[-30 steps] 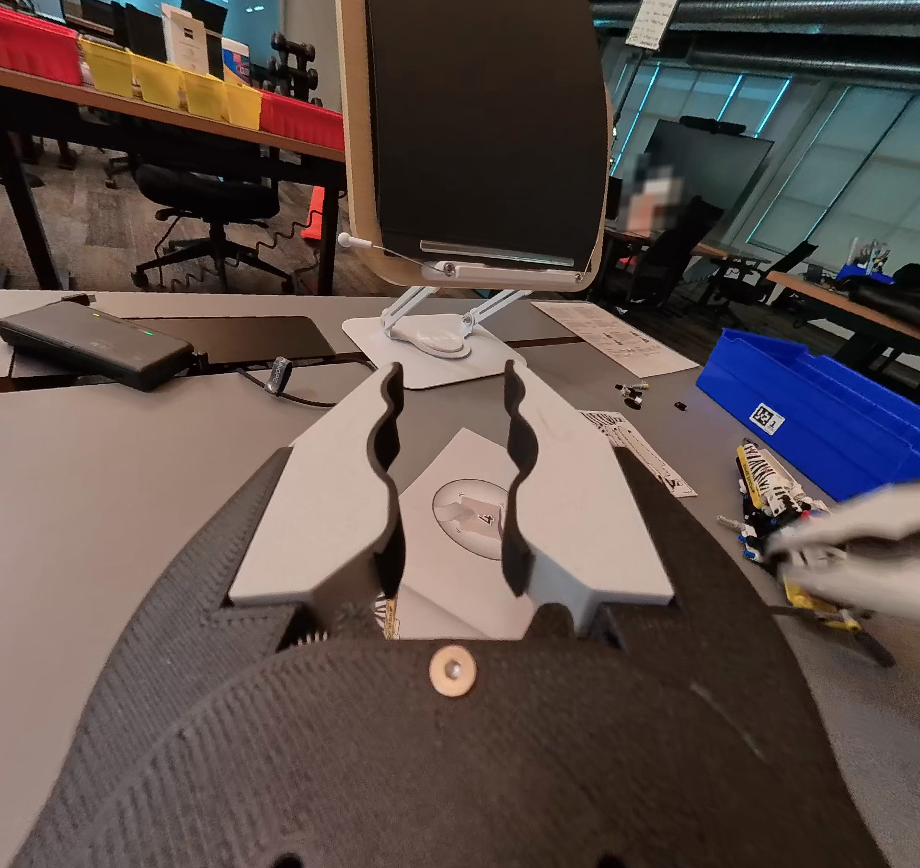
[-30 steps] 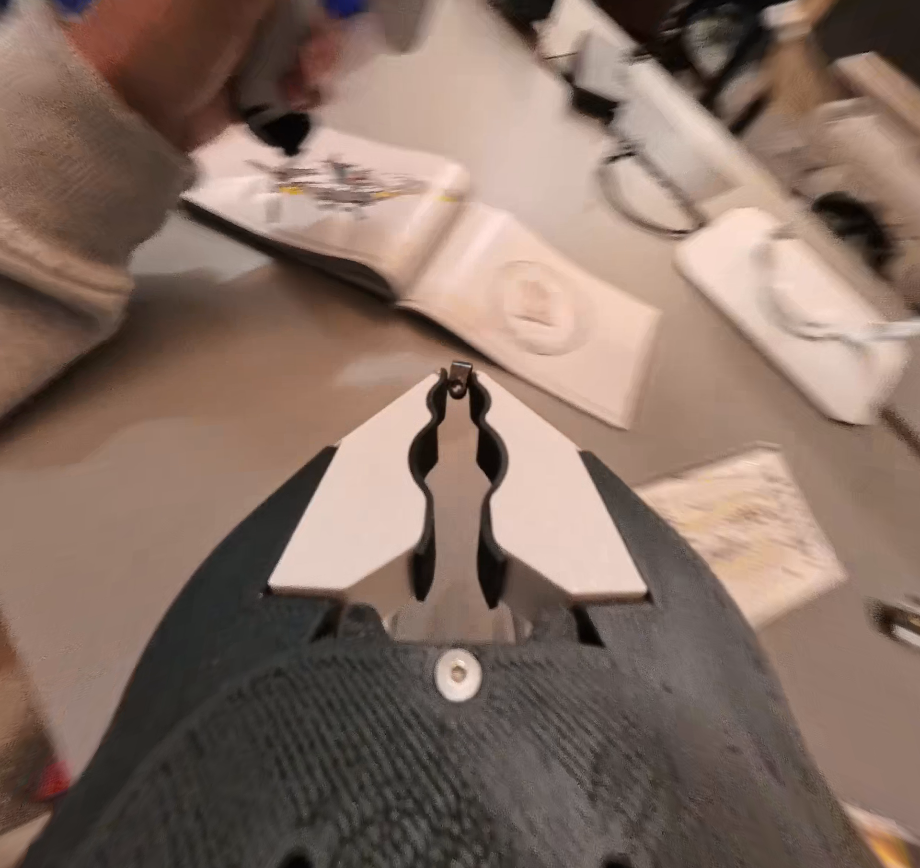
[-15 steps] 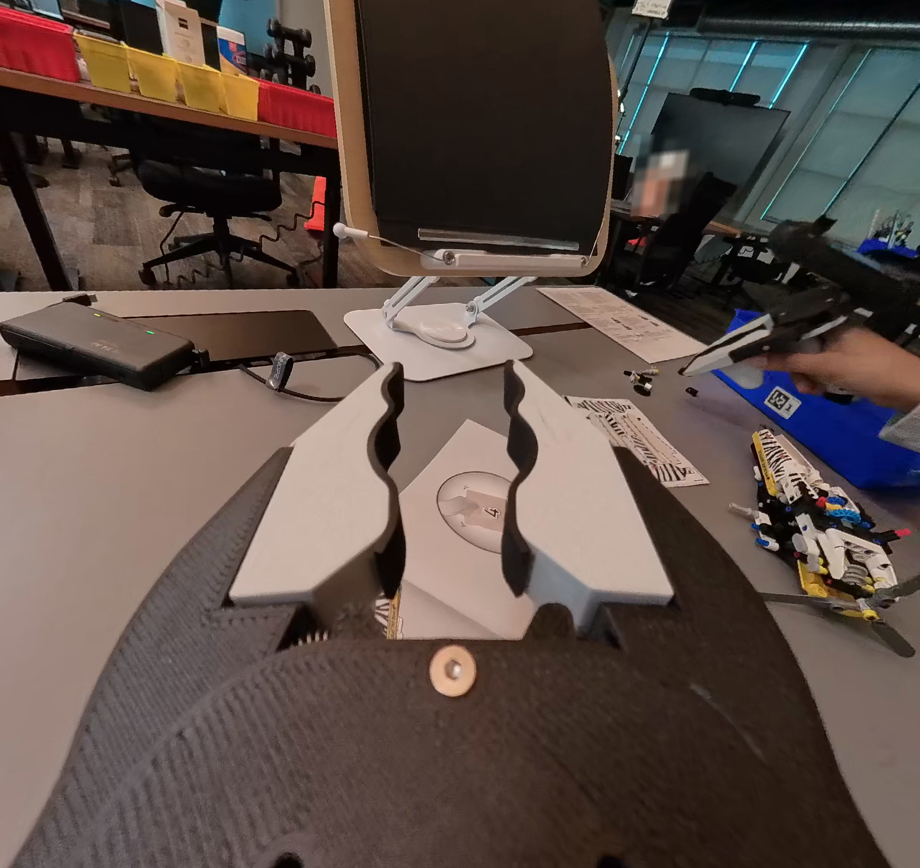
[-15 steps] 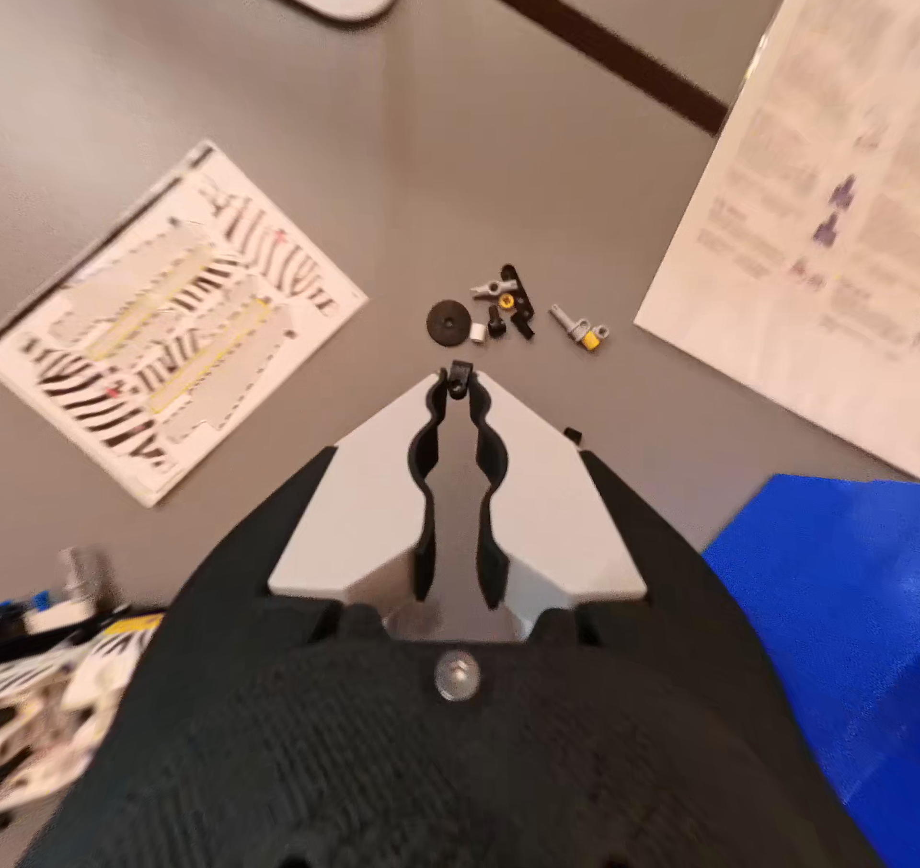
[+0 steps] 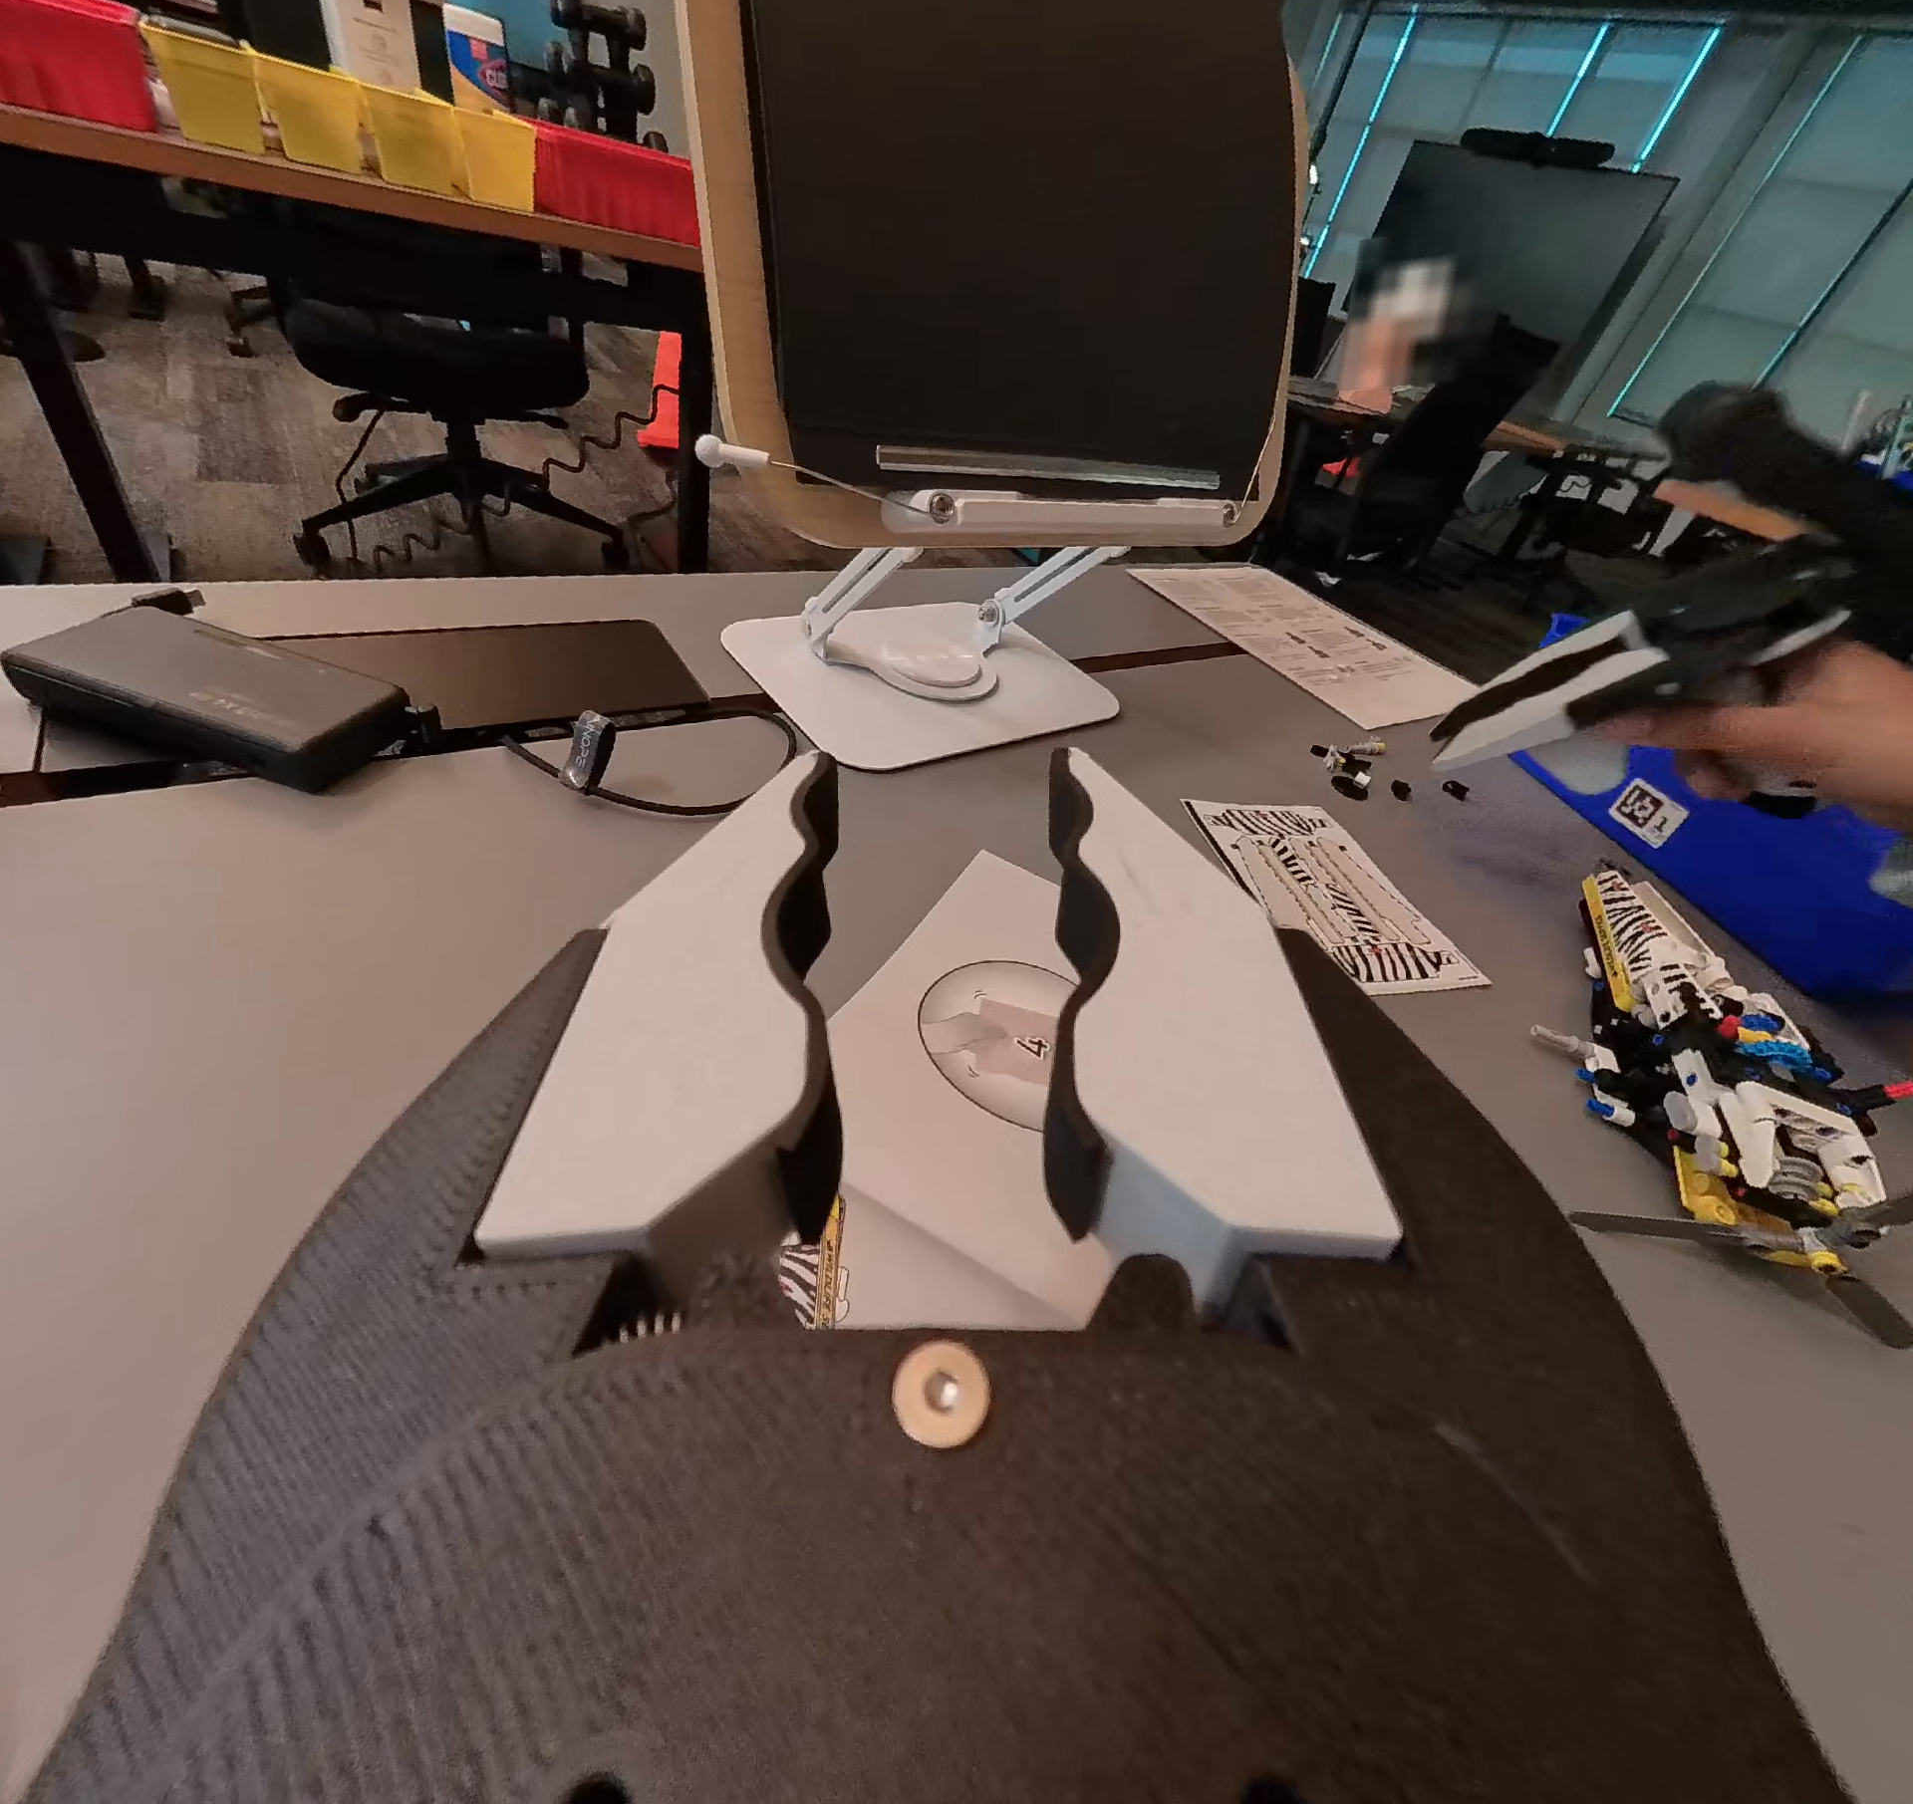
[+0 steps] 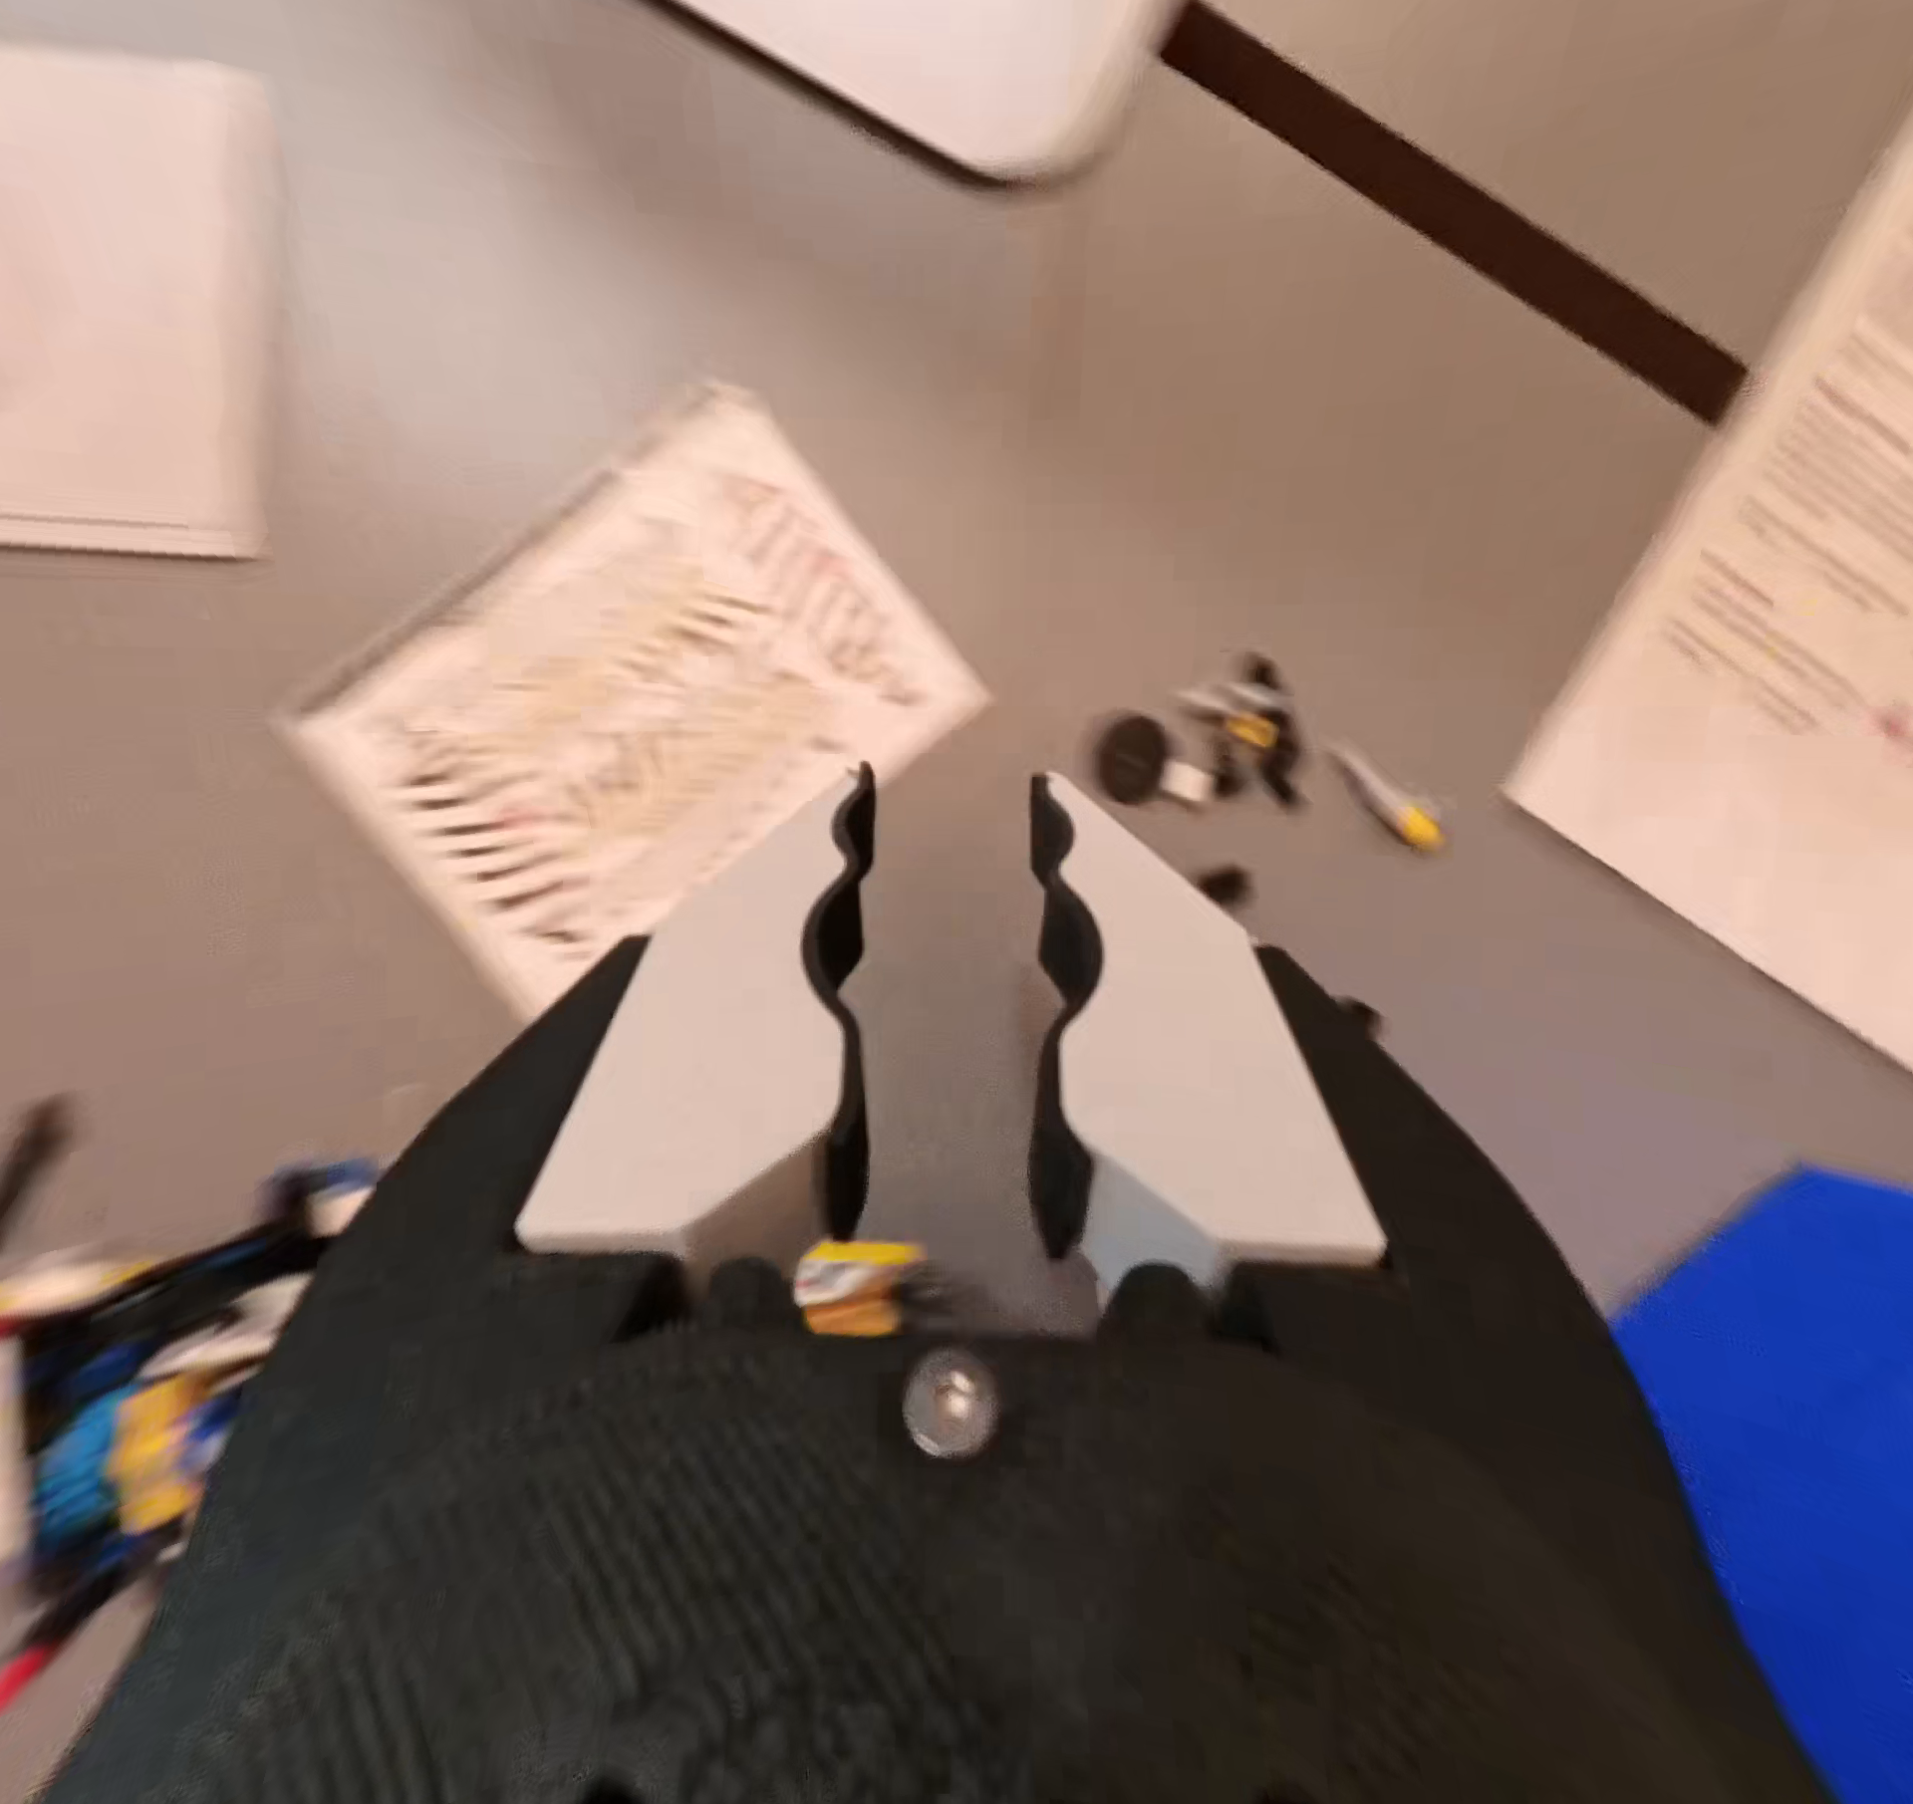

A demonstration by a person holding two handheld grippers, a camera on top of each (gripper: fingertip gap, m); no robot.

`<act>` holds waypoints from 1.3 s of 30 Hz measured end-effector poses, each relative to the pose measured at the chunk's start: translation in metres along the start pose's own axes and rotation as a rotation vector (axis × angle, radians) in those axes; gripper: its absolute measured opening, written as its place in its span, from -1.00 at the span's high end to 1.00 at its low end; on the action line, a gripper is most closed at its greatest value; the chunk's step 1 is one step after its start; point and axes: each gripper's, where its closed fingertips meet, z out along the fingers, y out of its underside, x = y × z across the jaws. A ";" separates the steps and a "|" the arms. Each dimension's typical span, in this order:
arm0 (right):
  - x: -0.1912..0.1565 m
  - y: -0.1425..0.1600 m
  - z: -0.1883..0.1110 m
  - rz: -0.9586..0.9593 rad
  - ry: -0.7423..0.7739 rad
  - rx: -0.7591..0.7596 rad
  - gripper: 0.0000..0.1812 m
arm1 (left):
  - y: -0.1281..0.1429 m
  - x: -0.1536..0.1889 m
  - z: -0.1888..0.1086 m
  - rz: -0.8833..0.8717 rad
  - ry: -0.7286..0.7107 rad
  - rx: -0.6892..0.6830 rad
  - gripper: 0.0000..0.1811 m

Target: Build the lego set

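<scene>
My left gripper (image 5: 942, 771) is open and empty, hovering over the open instruction booklet (image 5: 983, 1030). The part-built zebra-striped lego model (image 5: 1718, 1082) lies on the table to the right, and shows blurred in the right wrist view (image 6: 124, 1392). My right gripper (image 6: 952, 781) is open and empty, low over the table beside a cluster of small loose pieces (image 6: 1232, 730). A small black piece (image 6: 1227, 885) lies just right of its tips. In the left wrist view the right gripper (image 5: 1449, 750) points down at those pieces (image 5: 1356, 766).
A sticker sheet (image 6: 642, 678) lies left of the loose pieces. A blue bin (image 5: 1760, 854) stands at the right. A tablet on a white stand (image 5: 921, 678) stands at the back, with a printed sheet (image 5: 1304, 637) to its right. A power bank (image 5: 207, 688) and cable lie back left. One gripper's finger ends stand about 40 cm off the other's. From my right tips it is roughly 20 cm to the part-built zebra-striped lego model (image 5: 1718, 1082); from my left, 30 cm.
My right gripper swung from the booklet to the loose pieces, shut on a small black piece, and has now opened. The piece is no longer between its tips. The left gripper has barely moved.
</scene>
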 end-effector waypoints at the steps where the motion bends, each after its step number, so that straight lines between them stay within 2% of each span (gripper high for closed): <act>1: -0.031 -0.013 -0.012 -0.052 -0.061 0.046 0.67 | 0.001 -0.001 0.000 -0.003 -0.001 -0.004 0.55; 4: -0.130 -0.049 -0.059 -0.248 -0.158 0.229 0.66 | 0.006 -0.003 0.002 -0.015 -0.004 -0.026 0.55; 7: -0.225 -0.069 -0.096 -0.374 -0.211 0.447 0.66 | 0.011 -0.003 0.004 -0.017 -0.005 -0.044 0.55; 10: -0.300 -0.076 -0.106 -0.275 -0.384 0.623 0.61 | 0.022 -0.003 0.009 -0.019 -0.004 -0.089 0.55; 12: -0.328 -0.080 -0.089 -0.130 -0.516 0.645 0.55 | 0.035 -0.004 0.012 -0.028 -0.014 -0.151 0.54; 14: -0.332 -0.080 -0.049 -0.045 -0.526 0.567 0.51 | 0.055 -0.016 0.013 -0.032 -0.089 -0.263 0.48; 16: -0.312 -0.079 -0.002 0.010 -0.423 0.468 0.55 | 0.071 -0.022 0.013 -0.014 -0.132 -0.355 0.48; 18: -0.290 -0.075 0.031 0.073 -0.334 0.406 0.91 | 0.077 -0.019 0.014 -0.023 -0.117 -0.391 0.49; 19: -0.282 -0.073 0.040 0.098 -0.316 0.390 0.96 | 0.079 -0.013 0.015 -0.036 -0.077 -0.398 0.50; 23: -0.261 -0.063 0.055 0.121 -0.203 0.407 0.78 | 0.078 0.005 0.017 -0.100 0.046 -0.399 0.52; 26: -0.242 -0.058 0.067 0.021 -0.012 0.368 0.53 | 0.079 0.009 0.017 -0.095 0.064 -0.413 0.57; 29: -0.230 -0.046 0.085 -0.027 0.111 0.274 0.33 | 0.088 0.008 0.018 -0.079 0.047 -0.456 0.56; 33: -0.220 -0.043 0.089 0.038 0.115 0.249 0.10 | 0.100 0.002 0.019 -0.061 0.003 -0.516 0.52; 39: -0.222 -0.041 0.091 0.132 0.002 0.241 -0.05 | 0.123 -0.003 0.017 -0.072 -0.024 -0.628 0.44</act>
